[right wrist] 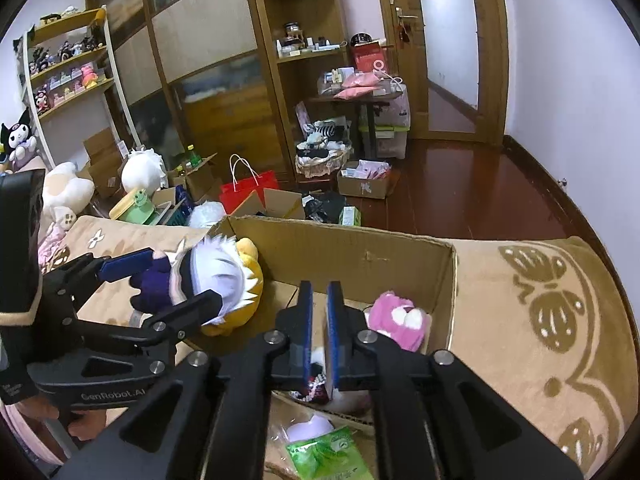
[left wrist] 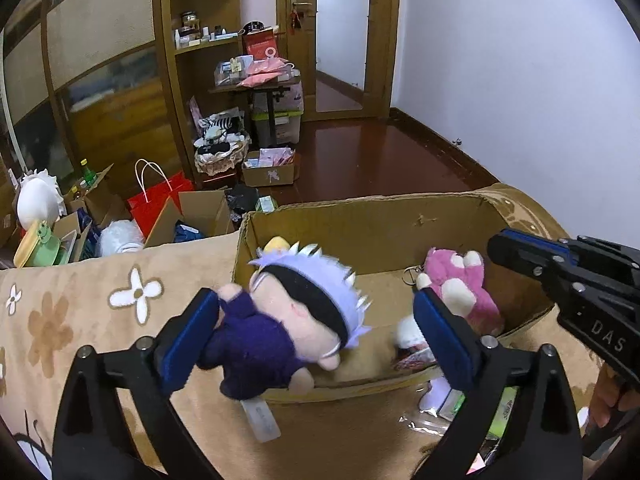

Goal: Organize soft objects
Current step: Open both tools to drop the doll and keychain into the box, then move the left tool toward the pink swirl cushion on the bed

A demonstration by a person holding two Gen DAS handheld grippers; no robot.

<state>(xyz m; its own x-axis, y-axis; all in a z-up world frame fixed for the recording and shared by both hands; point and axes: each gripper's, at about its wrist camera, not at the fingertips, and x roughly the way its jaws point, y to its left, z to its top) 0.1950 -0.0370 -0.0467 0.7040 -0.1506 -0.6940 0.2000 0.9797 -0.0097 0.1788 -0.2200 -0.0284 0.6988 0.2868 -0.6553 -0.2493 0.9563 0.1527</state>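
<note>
Left hand-held gripper (left wrist: 316, 320): wide apart over the near-left rim of the box, reaching forward; only its left blue pad (left wrist: 188, 340) touches the doll's purple body, the right pad stands off from it, so the doll is released rather than clamped. In the right wrist view a hand (right wrist: 80, 420) shows under its black handle at the lower left.

Plush doll with spiky white hair, black blindfold and purple outfit (left wrist: 288, 320): lying tilted across the box's near-left edge, head inside the box, body and white tag hanging over the rim onto the blanket.

Yellow plush (right wrist: 248, 280): inside the box, just behind the doll's head.

Open brown cardboard box (left wrist: 360, 220): sitting on a beige blanket with white flower pattern (left wrist: 100, 312).

Right hand-held gripper (right wrist: 320, 328): held above the box's middle, pointing forward and down, blue pads nearly closed with a narrow gap, grasping nothing.

Pink and white plush toy with a key ring (left wrist: 460, 284): resting on the box floor at the right side.
</note>
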